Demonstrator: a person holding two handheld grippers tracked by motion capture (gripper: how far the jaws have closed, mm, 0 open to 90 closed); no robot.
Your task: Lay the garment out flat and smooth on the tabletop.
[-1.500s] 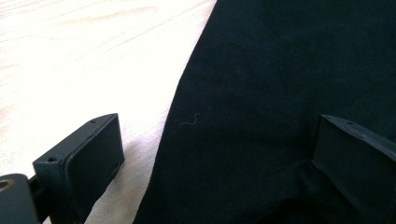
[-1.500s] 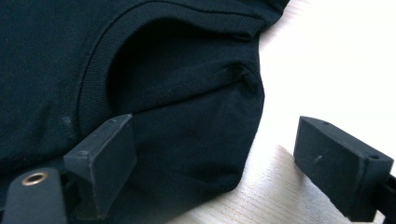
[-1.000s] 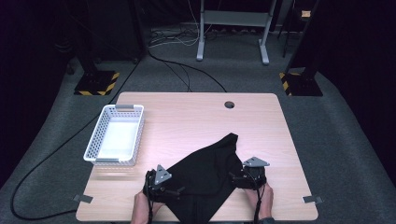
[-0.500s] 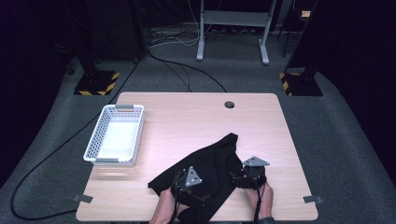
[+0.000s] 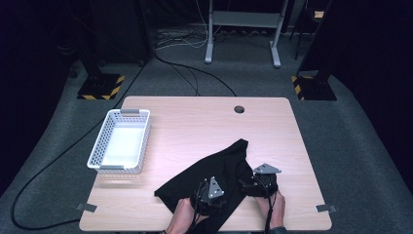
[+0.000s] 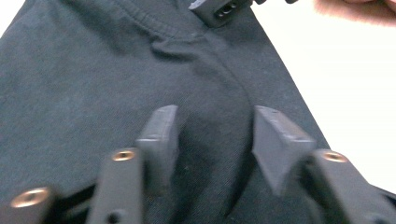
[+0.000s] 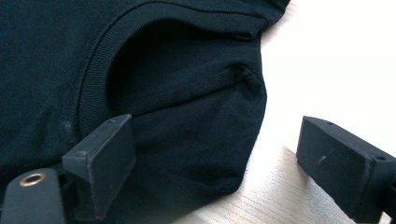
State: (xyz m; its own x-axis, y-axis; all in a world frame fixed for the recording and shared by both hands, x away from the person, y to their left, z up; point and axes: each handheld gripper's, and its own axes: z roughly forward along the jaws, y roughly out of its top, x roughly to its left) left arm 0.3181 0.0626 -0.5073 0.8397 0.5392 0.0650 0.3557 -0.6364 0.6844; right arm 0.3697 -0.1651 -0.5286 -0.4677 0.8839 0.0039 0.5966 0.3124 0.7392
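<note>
A black garment (image 5: 229, 161) lies crumpled on the front of the wooden table (image 5: 195, 117), its ribbed neckline (image 7: 100, 60) showing in the right gripper view. My left gripper (image 5: 210, 192) is low over the cloth (image 6: 93, 70). Its jaws have just been closing and still stand apart, with a ridge of fabric between them (image 6: 215, 116). My right gripper (image 5: 263, 180) rests at the garment's right edge and is wide open (image 7: 215, 135). One of its fingers (image 7: 107, 154) is on the cloth (image 7: 46, 46) and the other is over bare wood.
A white perforated basket (image 5: 119, 141) stands empty on the left side of the table. A cable hole (image 5: 238, 109) sits near the far edge. Bare wood (image 5: 282, 141) extends to the right of and beyond the garment. Stand legs and cables lie on the floor behind.
My left gripper has moved right across the garment, from its left edge to close beside the right gripper. The right gripper has stayed put.
</note>
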